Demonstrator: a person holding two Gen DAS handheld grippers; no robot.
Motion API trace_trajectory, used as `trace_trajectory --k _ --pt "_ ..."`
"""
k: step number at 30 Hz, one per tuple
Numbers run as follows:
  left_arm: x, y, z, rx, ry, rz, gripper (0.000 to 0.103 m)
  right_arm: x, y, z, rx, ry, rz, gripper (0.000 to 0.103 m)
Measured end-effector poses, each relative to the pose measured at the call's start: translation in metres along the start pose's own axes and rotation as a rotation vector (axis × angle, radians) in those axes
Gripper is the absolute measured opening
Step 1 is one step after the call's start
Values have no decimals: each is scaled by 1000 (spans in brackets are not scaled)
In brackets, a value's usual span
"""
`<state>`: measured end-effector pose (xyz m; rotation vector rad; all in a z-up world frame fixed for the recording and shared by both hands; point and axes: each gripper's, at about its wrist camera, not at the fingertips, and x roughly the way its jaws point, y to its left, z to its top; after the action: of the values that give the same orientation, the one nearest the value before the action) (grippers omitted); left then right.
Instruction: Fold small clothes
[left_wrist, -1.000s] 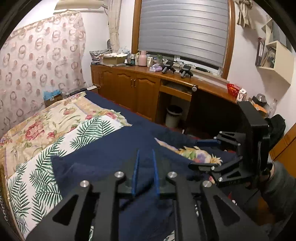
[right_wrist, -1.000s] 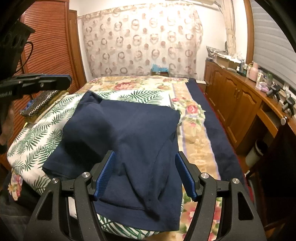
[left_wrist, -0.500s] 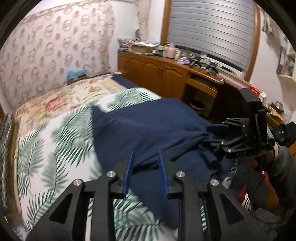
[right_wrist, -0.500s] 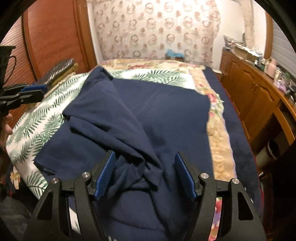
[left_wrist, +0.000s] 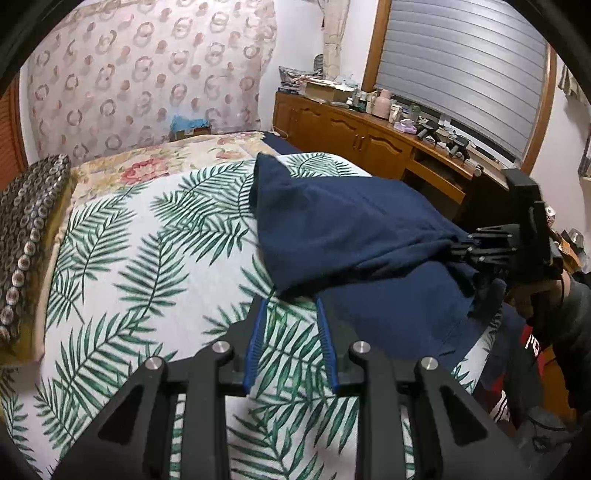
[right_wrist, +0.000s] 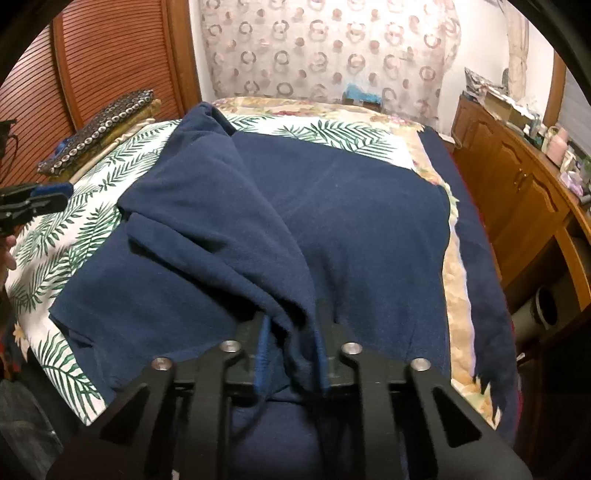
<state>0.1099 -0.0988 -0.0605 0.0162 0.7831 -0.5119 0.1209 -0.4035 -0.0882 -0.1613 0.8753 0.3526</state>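
Observation:
A navy garment (left_wrist: 351, 229) (right_wrist: 332, 206) lies rumpled on the palm-leaf sheet (left_wrist: 129, 258), one side folded over itself into a long ridge. My right gripper (right_wrist: 291, 317) is at the garment's near edge, its jaws closing with a bunched fold of the navy cloth between the blue pads. The left wrist view shows that same right gripper (left_wrist: 461, 247) gripping the cloth at the right. My left gripper (left_wrist: 291, 302) hovers over bare sheet just short of the garment's left corner, jaws narrowly apart with nothing between them. It appears in the right wrist view as the left gripper (right_wrist: 55, 192) at the far left.
A beaded cushion (left_wrist: 26, 221) lies along the bed's left side. A floral cover (right_wrist: 454, 295) and a dark blanket run down the right edge. Beyond it stand wooden cabinets (left_wrist: 351, 125) with clutter on top and a bin (right_wrist: 543, 306). A sleeve (left_wrist: 569, 314) holds the right gripper.
The right gripper's jaws closed from wide apart onto a fold of the garment. The left gripper swung down and left, off the navy cloth, over bare sheet, its jaws slightly wider.

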Motion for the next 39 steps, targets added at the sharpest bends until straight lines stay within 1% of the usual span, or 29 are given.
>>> trace_trajectory --k 2,7,12,15,18,21,24,28,31,33,35,36,39 --pt "0 3 -4 -13 2 7 26 -8 3 3 -4 -27 5 9" --pt "1 6 -6 -27 5 23 26 -33 9 10 17 -110 10 8" --pt "-1 6 -5 -30 -9 24 26 -63 17 17 41 -202 39 7" --pt "-4 2 -4 -23 -17 25 26 -79 19 21 31 -230 31 7" --pt "-6 -1 -3 -20 -24 25 26 -90 15 20 28 -226 -9 7" --pt "-9 -4 -2 -13 -33 25 26 -91 4 9 51 -198 -50 8" --pt "-10 -7 0 -7 -41 29 26 -78 -11 -7 85 -137 -64 8" --pt "-11 -9 1 -6 -47 33 26 -62 -20 -23 102 -69 -72 8" --pt "-11 -9 2 0 -48 45 26 -58 -20 -26 99 -53 -80 14" --pt "-11 -9 3 0 -50 48 26 -62 -21 -27 96 -57 -87 27" --pt "-11 -9 2 0 -50 47 26 -68 -20 -24 91 -73 -100 55" --pt "-11 -9 2 1 -49 47 26 -70 -19 -22 86 -82 -99 57" --pt "-11 -8 3 0 -50 49 26 -74 -14 -14 66 -105 -91 58"
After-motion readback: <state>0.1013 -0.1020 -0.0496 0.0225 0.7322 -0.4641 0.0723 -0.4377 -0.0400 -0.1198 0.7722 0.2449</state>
